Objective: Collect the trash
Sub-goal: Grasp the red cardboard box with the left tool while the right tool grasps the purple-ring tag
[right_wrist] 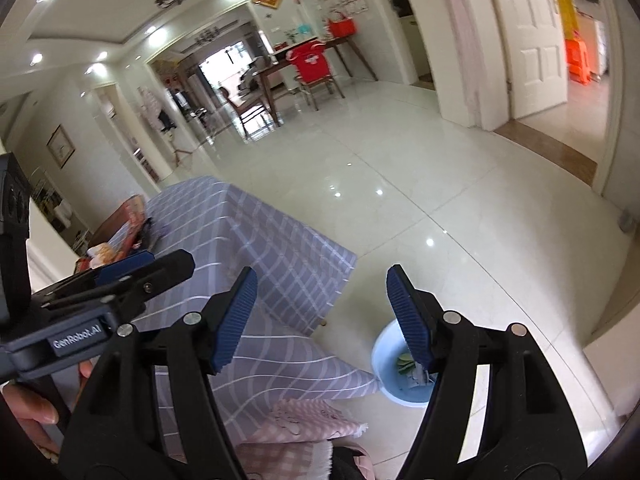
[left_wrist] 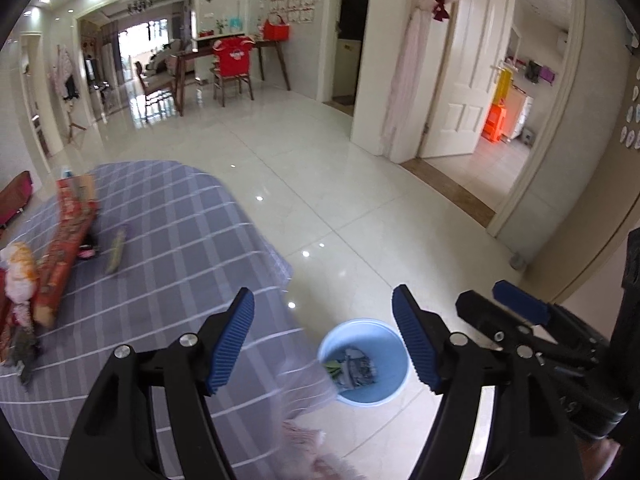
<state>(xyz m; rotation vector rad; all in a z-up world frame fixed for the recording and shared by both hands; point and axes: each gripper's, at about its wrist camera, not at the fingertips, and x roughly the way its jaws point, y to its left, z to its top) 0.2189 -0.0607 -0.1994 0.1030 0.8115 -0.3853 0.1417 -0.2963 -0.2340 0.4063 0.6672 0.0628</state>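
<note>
A light blue trash bin (left_wrist: pixel 374 394) stands on the floor beside the table and holds wrappers and a green scrap; it also shows in the right wrist view (right_wrist: pixel 394 384), partly behind my right finger. My left gripper (left_wrist: pixel 323 338) is open and empty above the table corner and the bin. My right gripper (right_wrist: pixel 322 316) is open and empty, to the right of the left one. On the grey checked tablecloth (left_wrist: pixel 180 240) lie a red patterned package (left_wrist: pixel 64 256), a small greenish wrapper (left_wrist: pixel 116 250), a dark pink-tipped item (left_wrist: pixel 87 249) and a white-orange bag (left_wrist: pixel 20 276).
The shiny tiled floor (left_wrist: pixel 320 168) stretches to a dining table with chairs (left_wrist: pixel 232 68) at the back. A white door (left_wrist: pixel 468 80) opens to the right. A pink cloth (right_wrist: pixel 308 424) hangs below the table edge.
</note>
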